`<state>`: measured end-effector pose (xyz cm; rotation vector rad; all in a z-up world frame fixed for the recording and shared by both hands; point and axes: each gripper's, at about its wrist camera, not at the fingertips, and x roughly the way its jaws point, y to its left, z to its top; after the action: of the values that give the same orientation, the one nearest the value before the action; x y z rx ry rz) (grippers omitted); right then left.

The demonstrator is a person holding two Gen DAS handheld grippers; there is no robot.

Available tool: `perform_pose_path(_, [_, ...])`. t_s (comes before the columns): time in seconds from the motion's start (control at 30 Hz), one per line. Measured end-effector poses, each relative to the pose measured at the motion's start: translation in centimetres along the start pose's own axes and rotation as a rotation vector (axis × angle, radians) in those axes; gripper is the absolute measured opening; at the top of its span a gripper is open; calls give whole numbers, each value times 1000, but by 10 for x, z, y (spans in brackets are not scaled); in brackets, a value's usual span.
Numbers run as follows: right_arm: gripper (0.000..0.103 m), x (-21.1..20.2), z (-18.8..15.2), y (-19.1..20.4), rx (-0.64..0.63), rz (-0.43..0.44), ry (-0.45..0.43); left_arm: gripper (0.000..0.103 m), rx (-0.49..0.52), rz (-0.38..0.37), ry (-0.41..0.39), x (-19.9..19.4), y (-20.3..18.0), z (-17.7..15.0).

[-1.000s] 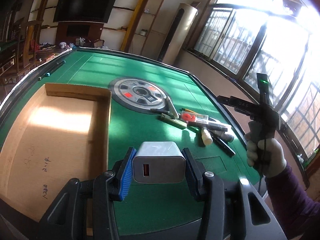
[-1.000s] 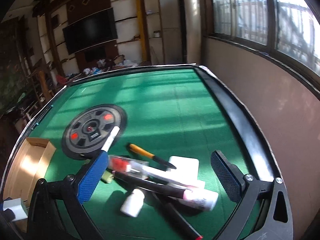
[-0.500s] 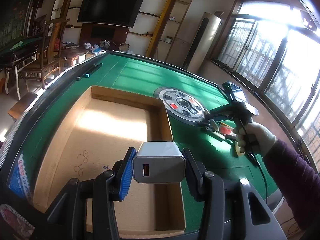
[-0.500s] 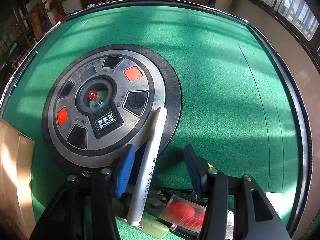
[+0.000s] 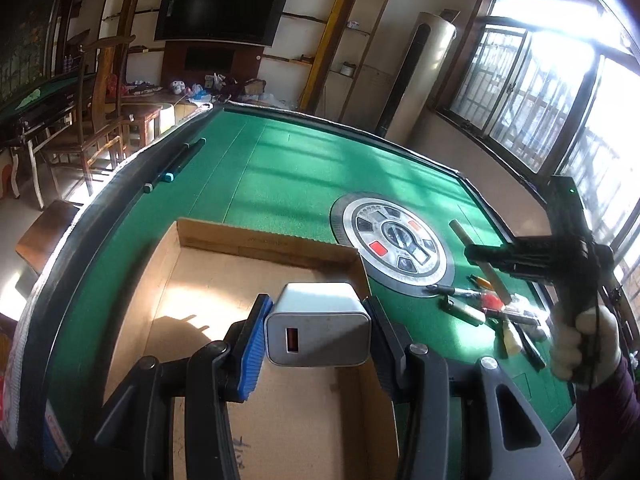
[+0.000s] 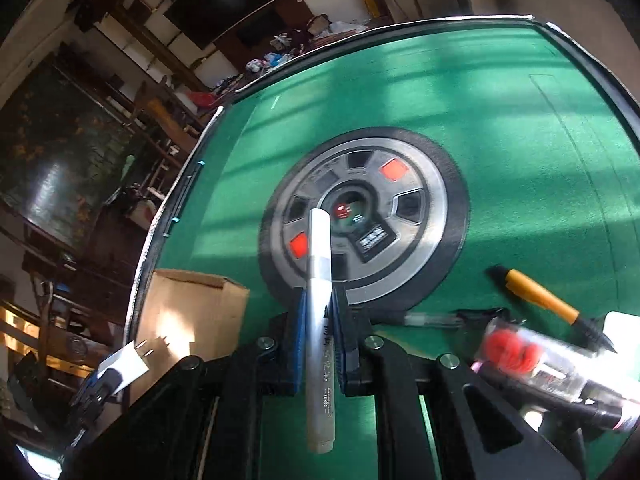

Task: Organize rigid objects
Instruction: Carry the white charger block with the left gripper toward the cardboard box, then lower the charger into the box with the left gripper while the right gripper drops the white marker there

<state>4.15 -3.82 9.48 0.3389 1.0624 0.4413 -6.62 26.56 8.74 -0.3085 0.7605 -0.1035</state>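
Our left claw (image 5: 318,330), clamped on the charger (image 5: 318,324), hangs right over the box (image 5: 224,304); our right claw (image 6: 320,322), clamped on the marker (image 6: 319,308), has it off to its left.

The desk (image 5: 304,168) is green felt with a black rim, crossed by pale stripes of sunlight; its round centre panel (image 5: 394,246) is grey metal ringed in black, with two red buttons and dark ones; the cardboard box (image 5: 264,248) is plain tan; the USB charger (image 5: 318,326) is white with an orange-red port; the marker (image 6: 319,320) is silver-white with black lettering; one pen (image 6: 540,300) is orange with black ends; the jaw pads are blue.
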Motion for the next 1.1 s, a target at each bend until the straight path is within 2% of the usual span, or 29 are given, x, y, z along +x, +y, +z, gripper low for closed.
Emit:
perform_pose_path(0.1, [12,20,-10,33,-7,91,41,49,-47,14,50,36,10,13])
perform_pose_path(0.2, [12,48,-20,66,-34,114,81,49,-105,16,93,68,25,17])
perform_pose_path(0.3, [12,73,-28,92,-47,131,121,49,-158,-7,103,85,36,16])
perform_pose_path(0.47, [12,98,-40,115,-79,88,143,50,-230,-38,67,83,43,17])
perform_pose_path(0.57, [13,109,-40,121,-94,48,148,58,-252,-32,40,74,44,17])
perform_pose_path(0.6, [17,111,-39,123,-103,29,138,62,-262,-24,34,72,45,14])
perform_pose_path(0.67, [27,110,-39,128,-139,-16,104,64,-301,-16,43,70,49,7])
perform_pose_path(0.73, [31,101,-39,128,-161,-21,63,64,-345,-21,72,72,54,-2])
perform_pose_path(0.8, [45,89,-40,123,-163,-20,29,64,-370,-2,84,71,57,-12])
perform_pose_path(0.83, [47,81,-42,120,-165,-24,5,64,-372,3,90,71,57,-16])
perform_pose_path(0.97, [49,44,-51,97,-182,-48,-76,66,-374,0,78,61,54,-24])
perform_pose_path(1.1, [53,6,-64,52,-134,-75,-133,66,-362,-19,78,54,47,-30])
